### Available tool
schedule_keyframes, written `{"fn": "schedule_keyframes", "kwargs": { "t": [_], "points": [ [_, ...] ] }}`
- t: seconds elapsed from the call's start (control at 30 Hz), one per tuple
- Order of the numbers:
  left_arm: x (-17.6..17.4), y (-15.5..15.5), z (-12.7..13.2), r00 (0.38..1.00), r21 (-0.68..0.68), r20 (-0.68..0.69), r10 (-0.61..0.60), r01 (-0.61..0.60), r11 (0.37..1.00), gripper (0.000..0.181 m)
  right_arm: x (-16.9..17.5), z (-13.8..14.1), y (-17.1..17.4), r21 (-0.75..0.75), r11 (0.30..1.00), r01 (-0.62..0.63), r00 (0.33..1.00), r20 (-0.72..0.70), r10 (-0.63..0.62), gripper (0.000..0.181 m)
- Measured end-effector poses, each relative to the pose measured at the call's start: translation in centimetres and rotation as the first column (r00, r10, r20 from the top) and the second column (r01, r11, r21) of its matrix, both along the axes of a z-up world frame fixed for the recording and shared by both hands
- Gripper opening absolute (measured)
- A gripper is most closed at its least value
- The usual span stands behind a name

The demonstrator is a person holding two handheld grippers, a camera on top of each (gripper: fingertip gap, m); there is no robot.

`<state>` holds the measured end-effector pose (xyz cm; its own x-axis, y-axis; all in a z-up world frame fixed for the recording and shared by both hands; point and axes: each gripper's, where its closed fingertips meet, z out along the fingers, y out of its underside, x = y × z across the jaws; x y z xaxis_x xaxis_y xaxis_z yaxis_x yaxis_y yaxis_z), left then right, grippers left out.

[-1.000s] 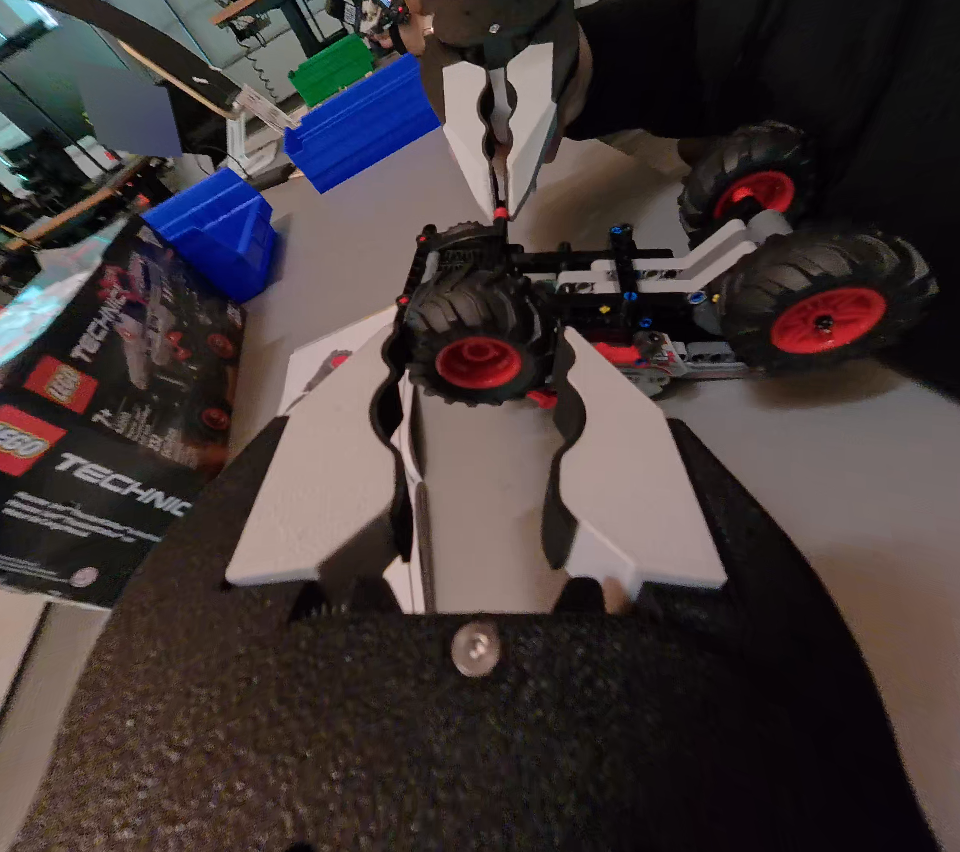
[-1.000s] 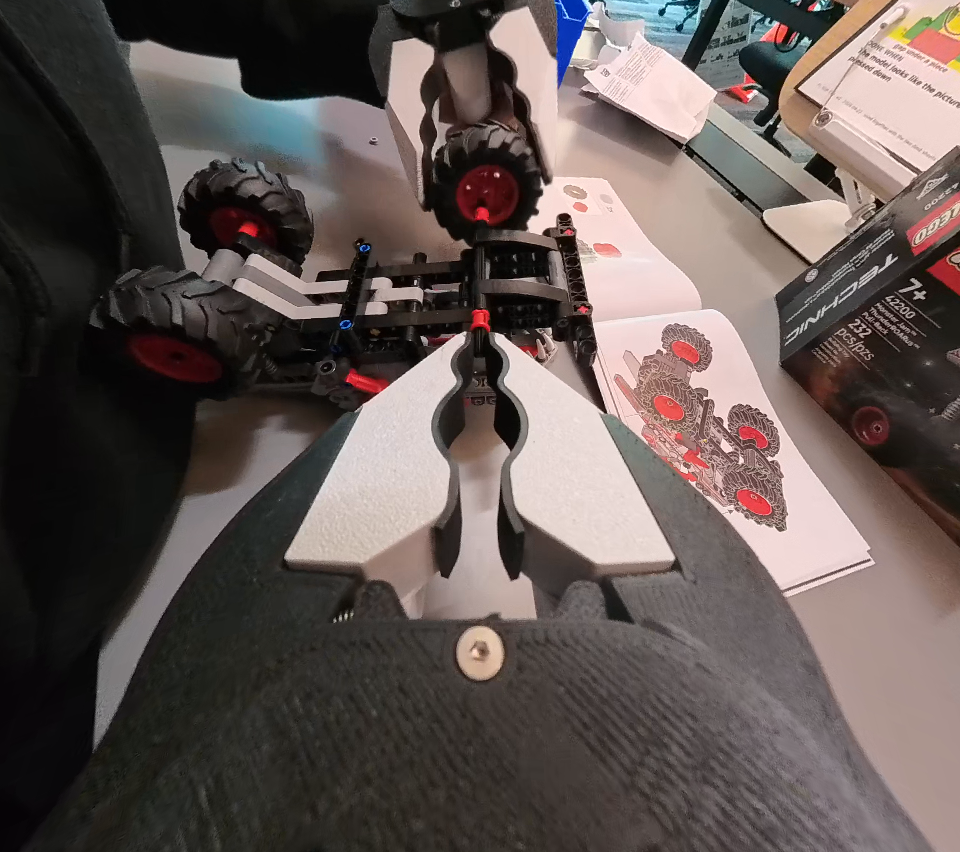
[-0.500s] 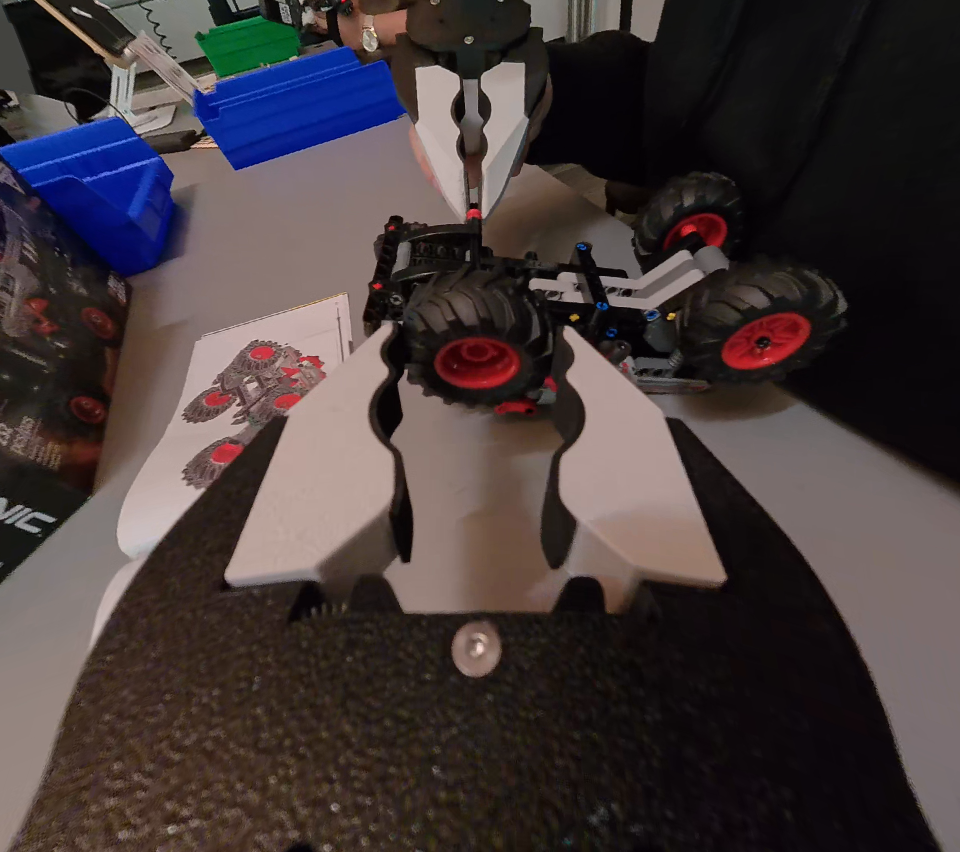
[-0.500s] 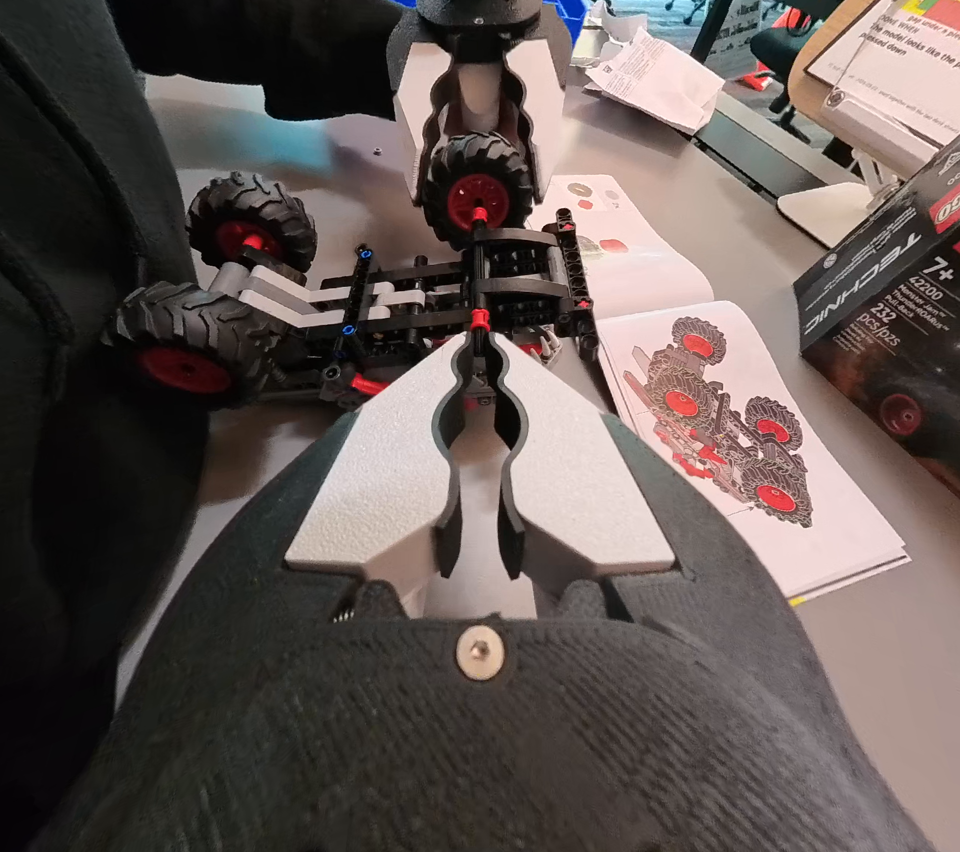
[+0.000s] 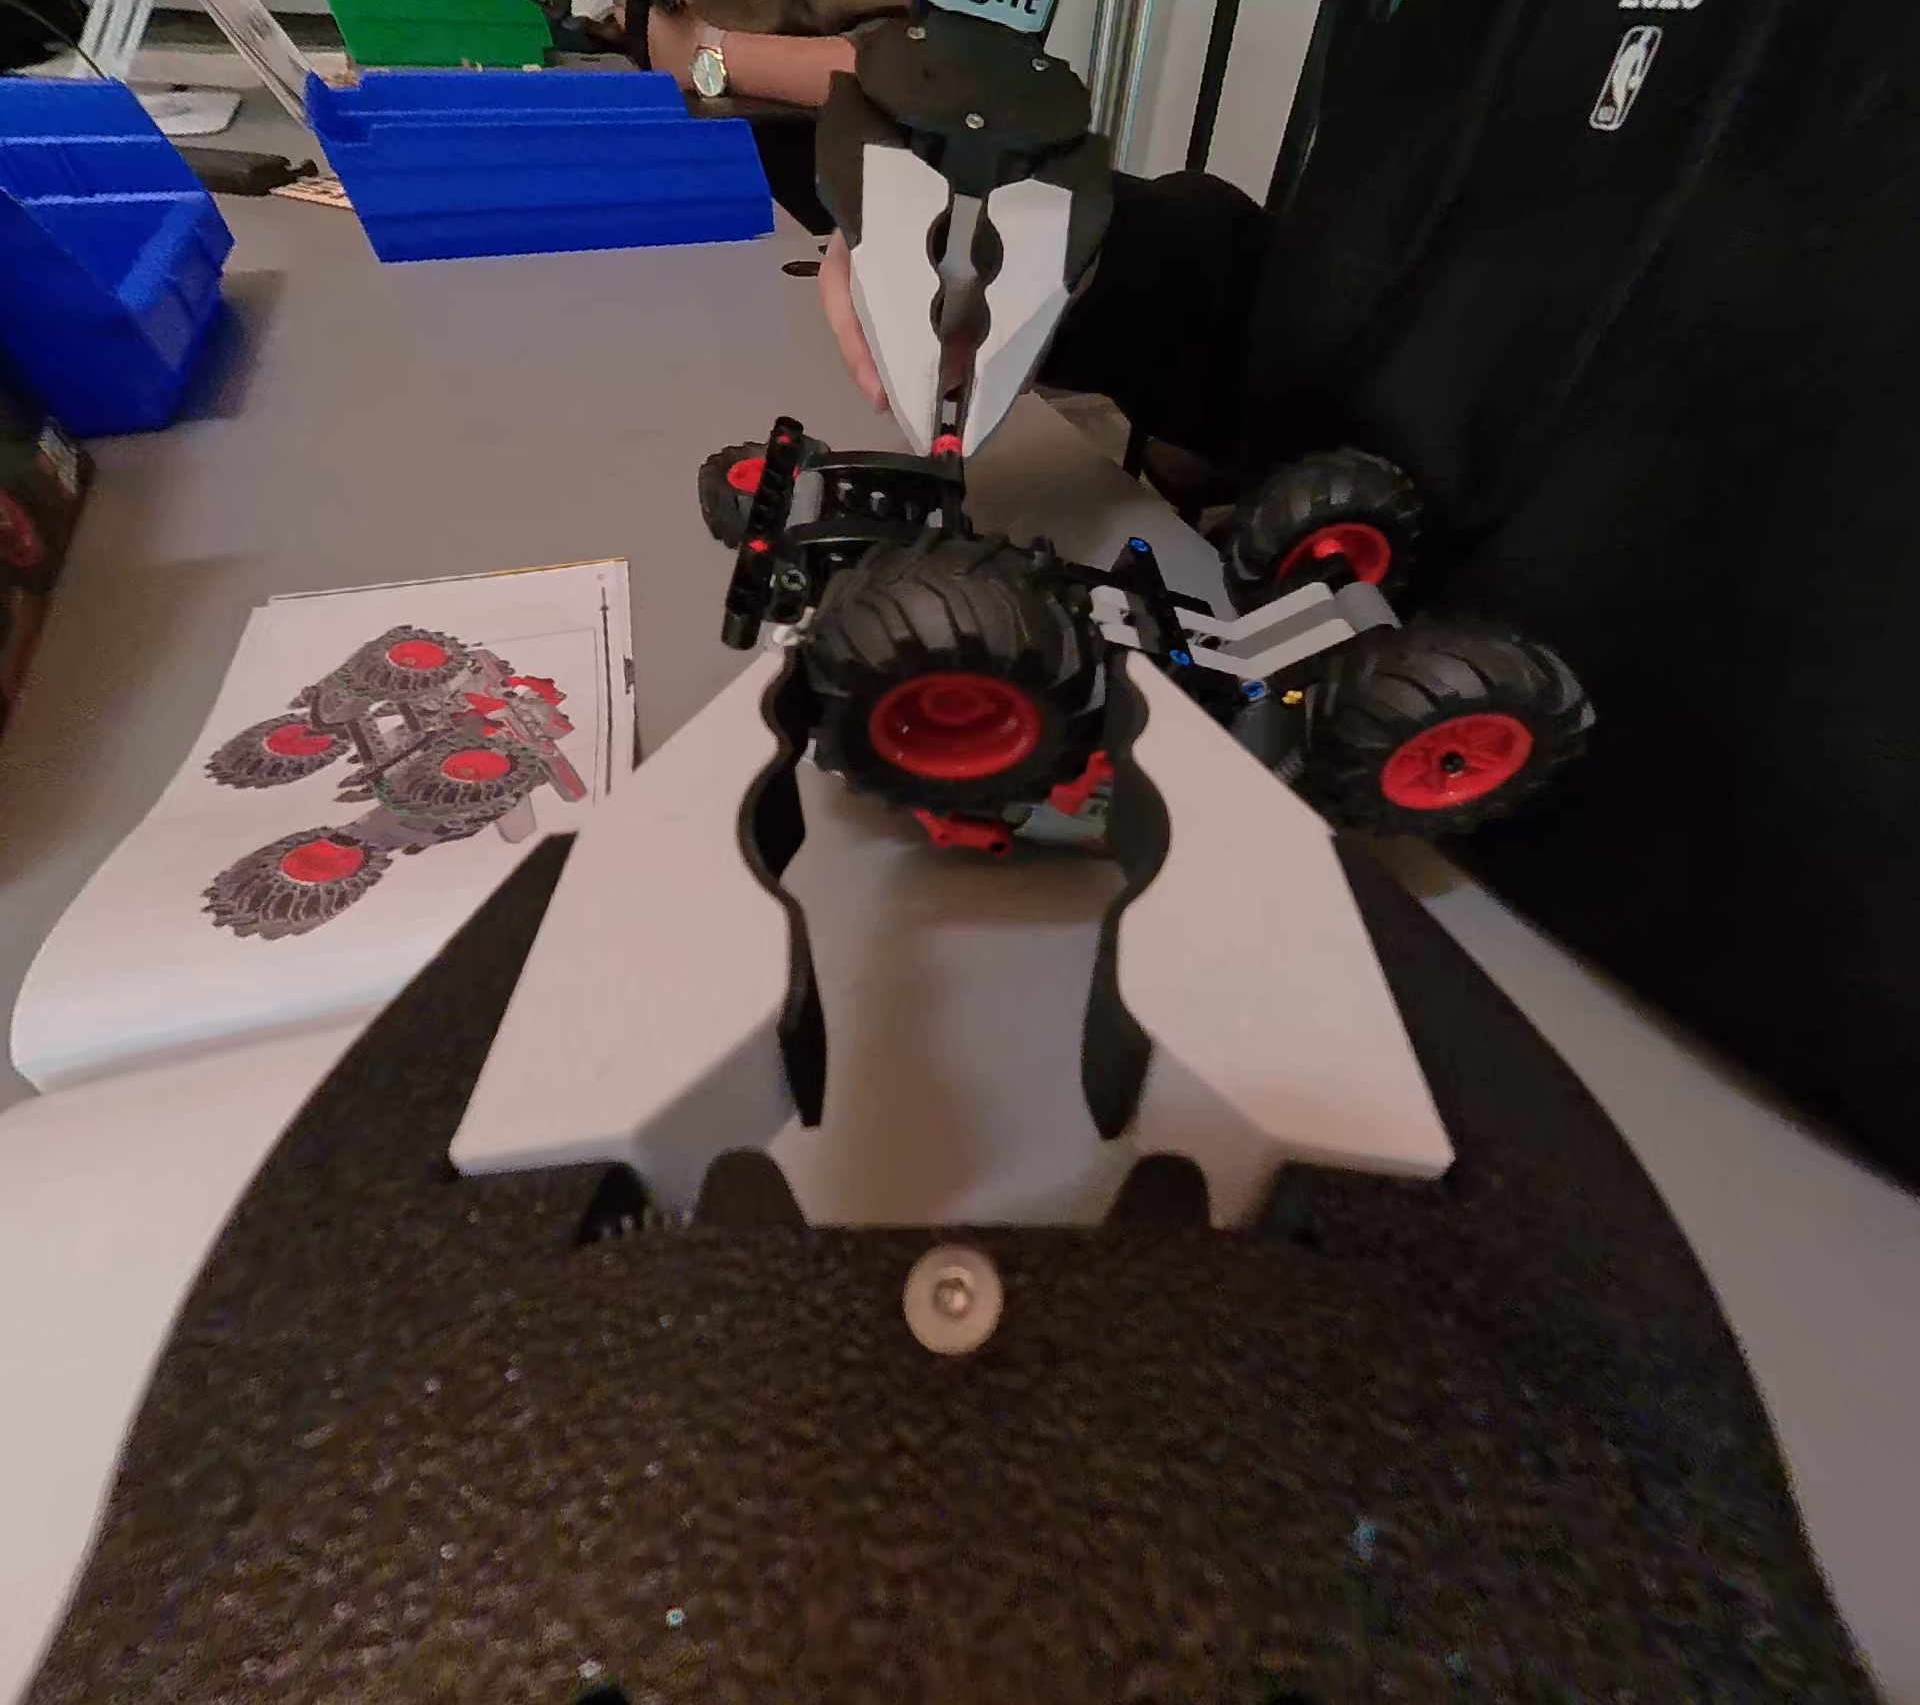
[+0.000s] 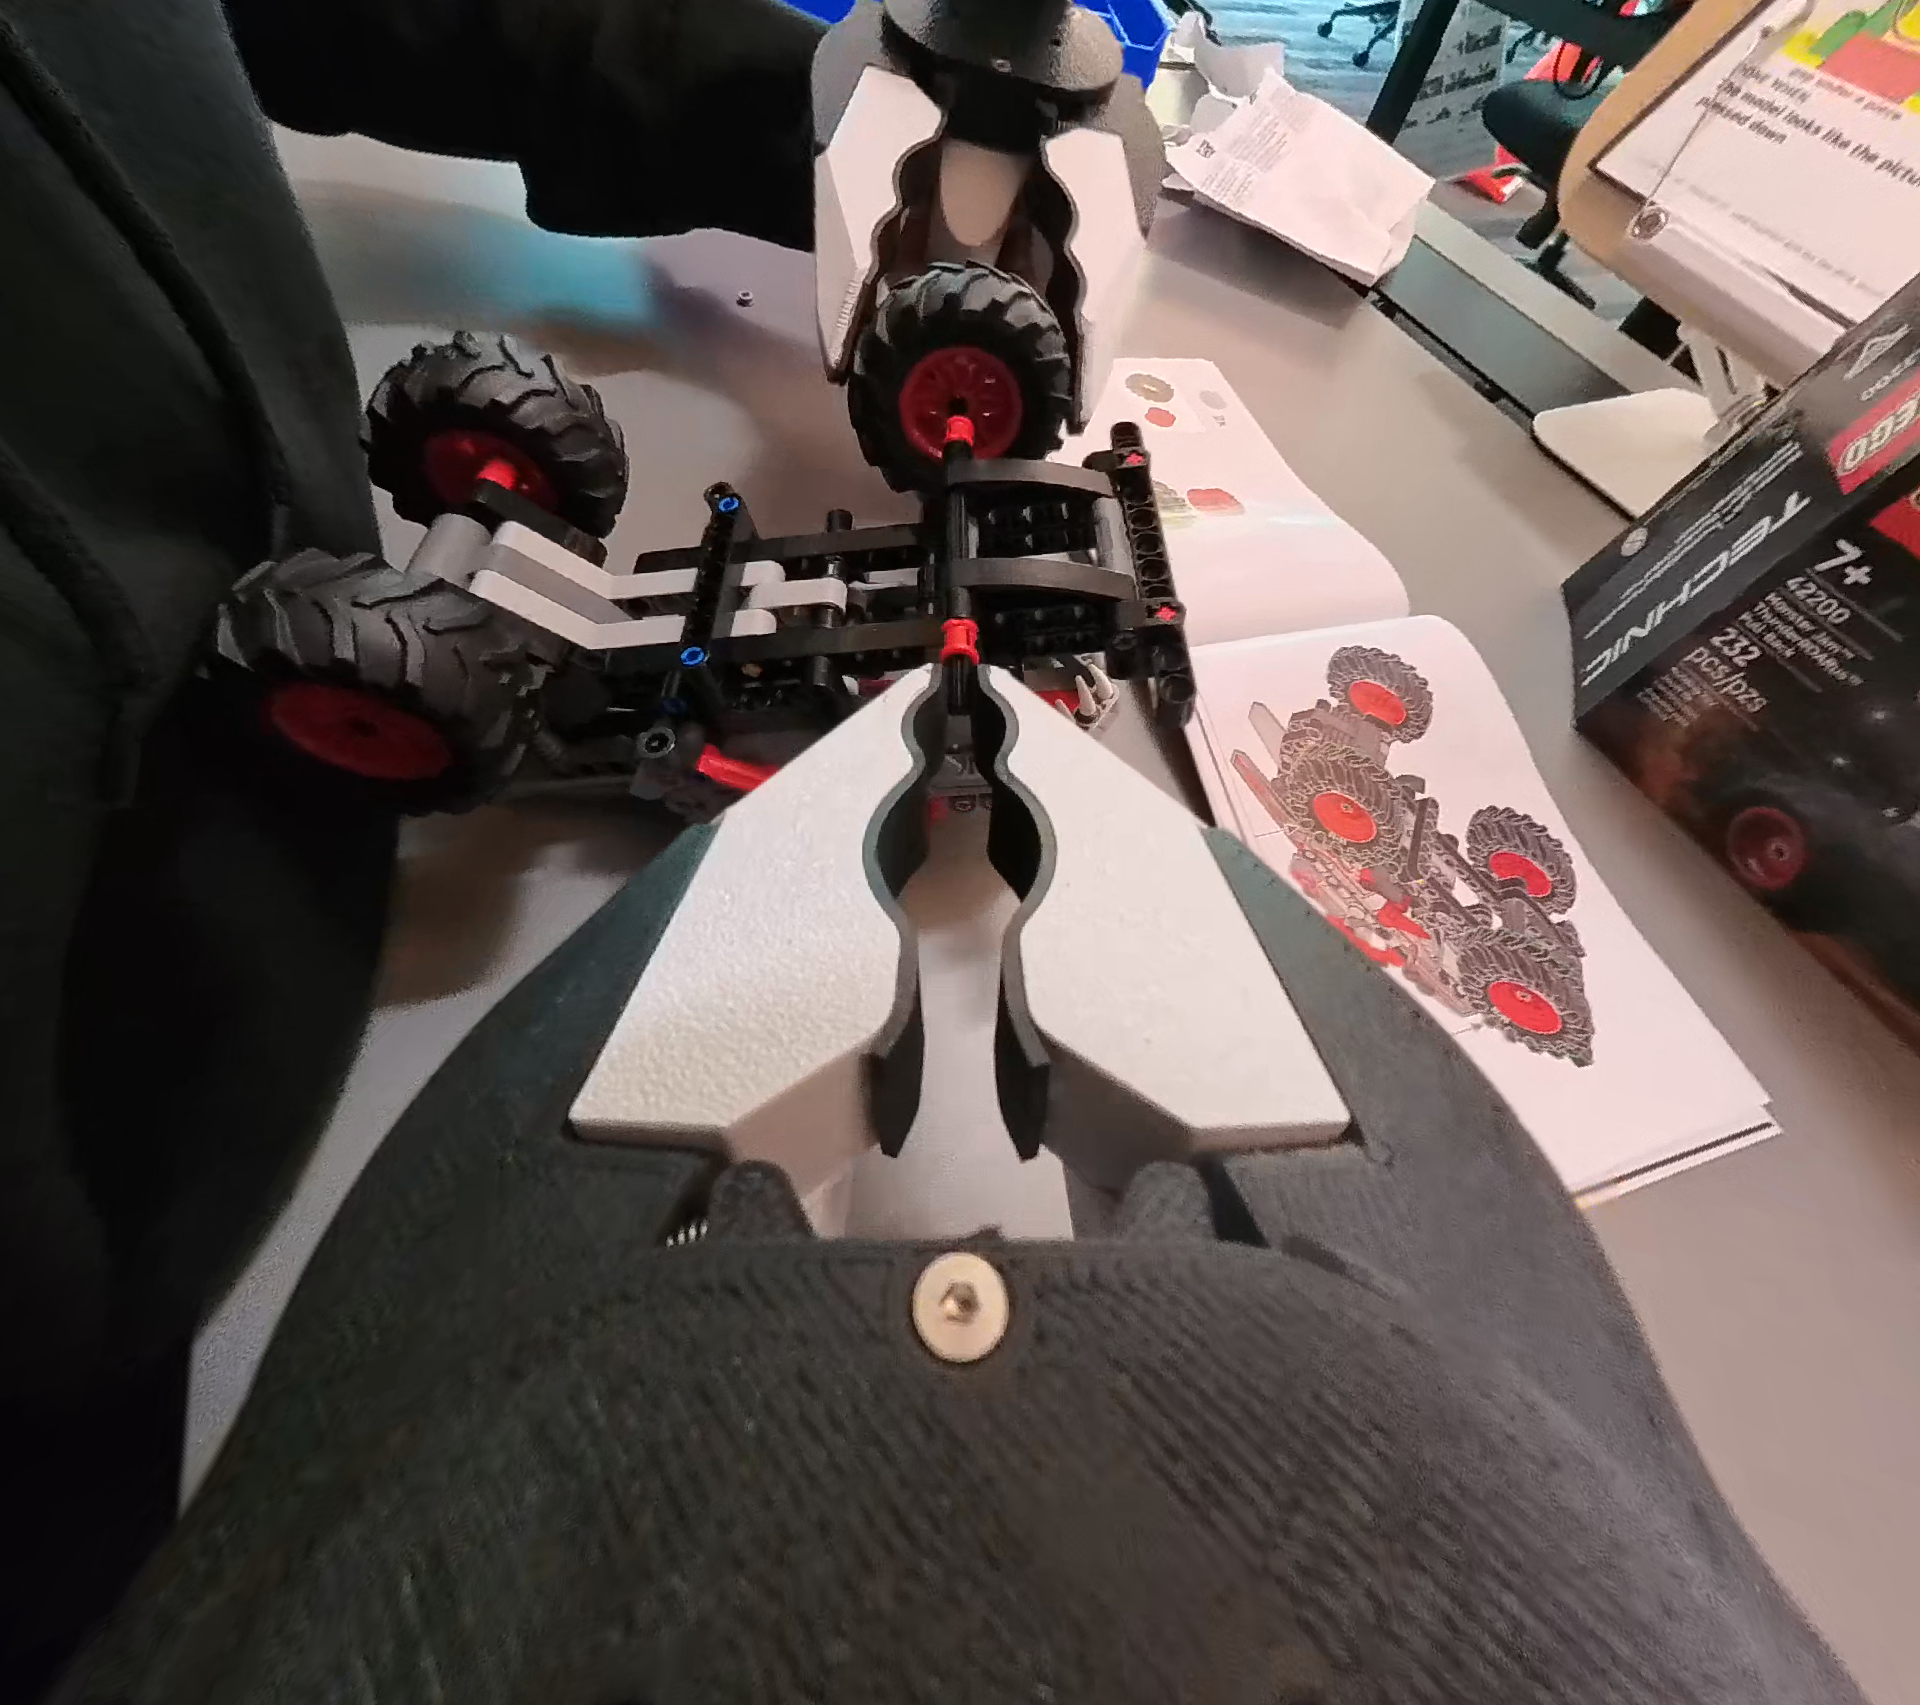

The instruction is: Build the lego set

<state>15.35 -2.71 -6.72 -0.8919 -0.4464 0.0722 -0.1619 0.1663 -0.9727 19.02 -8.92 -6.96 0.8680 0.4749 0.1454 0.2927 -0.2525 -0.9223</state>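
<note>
A workshop room with desks and chairs is seen behind a grey bench [image 6: 1621,1343], on which blue bins [image 5: 540,164], a dark set box [image 6: 1756,658] and an open instruction booklet [image 6: 1455,876] are laid. Near the bench's middle, just beside the booklet, the lego truck chassis [image 6: 831,606] is found, with two rear wheels already fitted close to the person's dark sleeve [image 6: 499,14].

A front wheel [image 5: 951,679] is pinched between the jaws of the left gripper [image 5: 956,689] and is held against the far end of the black axle [image 6: 951,554]. The near end of that axle, just past a red bushing [image 6: 954,637], is clamped by the nearly closed jaws of the right gripper [image 6: 956,699].

The wheel is judged to be in the act of being pressed on. If the hub is pushed off-line, the axle could be bent sideways or driven through the frame; the chassis could also be tipped, since only its rear wheels seem to be resting on the bench. A loosened grip would let the tyre roll away.

Open bench is left beyond the chassis, while the booklet and box crowd the right side and the sleeve closes the left.
</note>
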Motion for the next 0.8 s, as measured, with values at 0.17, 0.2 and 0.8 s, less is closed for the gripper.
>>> {"fn": "schedule_keyframes", "kwargs": {
  "t": [0.17,0.2,0.8],
  "points": [
    [-0.08,-0.02,0.04,0.997,-0.039,-0.075,-0.01,0.007,0.999,0.055,0.02,-0.01,0.05,0.022,1.0,0.001,0.997,0.08,-0.003,0.002],
    [-0.11,-0.04,0.06,0.996,-0.049,-0.085,-0.012,0.008,0.999,0.055,0.03,-0.02,0.06,0.022,1.0,0.002,0.996,0.09,-0.004,0.002],
    [-0.01,0.05,0.35,0.953,-0.249,-0.302,-0.029,-0.05,0.967,0.055,-0.02,0.01,0.0,0.05,0.999,-0.012,0.988,0.153,0.004,0.002]
  ]
}}
